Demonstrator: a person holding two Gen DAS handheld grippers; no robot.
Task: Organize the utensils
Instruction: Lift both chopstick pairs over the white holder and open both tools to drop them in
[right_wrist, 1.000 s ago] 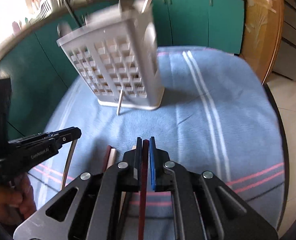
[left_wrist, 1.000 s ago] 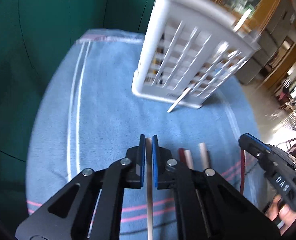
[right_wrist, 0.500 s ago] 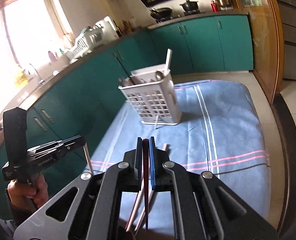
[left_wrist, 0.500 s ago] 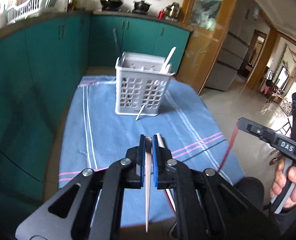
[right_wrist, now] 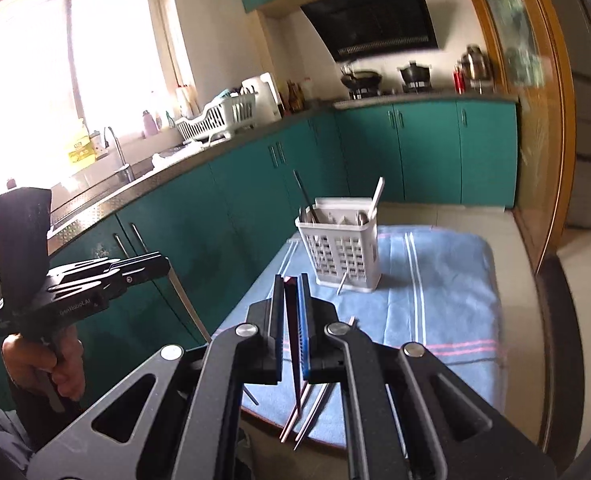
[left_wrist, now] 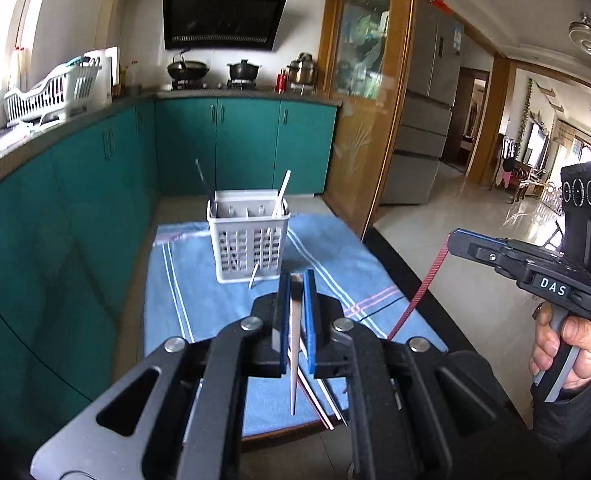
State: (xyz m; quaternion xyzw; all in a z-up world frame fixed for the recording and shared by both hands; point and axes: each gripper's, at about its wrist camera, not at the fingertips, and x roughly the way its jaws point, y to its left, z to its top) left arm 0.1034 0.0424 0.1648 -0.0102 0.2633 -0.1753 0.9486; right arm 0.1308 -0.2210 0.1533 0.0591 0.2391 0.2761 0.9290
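Note:
My left gripper (left_wrist: 295, 280) is shut on a pale chopstick (left_wrist: 294, 360), held high above the near end of the table. My right gripper (right_wrist: 291, 282) is shut on a dark red chopstick (right_wrist: 294, 352); it also shows in the left wrist view (left_wrist: 453, 240) with the red chopstick (left_wrist: 419, 296) hanging down. A white slotted utensil basket (left_wrist: 248, 236) stands on the blue towel (left_wrist: 199, 300) at the far end, with several utensils inside. Several more chopsticks (right_wrist: 307, 412) lie on the towel's near edge.
One utensil tip (left_wrist: 253, 276) pokes out through the basket's front slots. Teal cabinets (left_wrist: 75, 216) run along the left and back. The table's right edge drops to a tiled floor (left_wrist: 455, 216). A dish rack (right_wrist: 219, 116) sits on the counter.
Both grippers have lifted up and pulled back from the towel, each carrying its chopstick. The basket now looks far and small; the whole kitchen has come into view.

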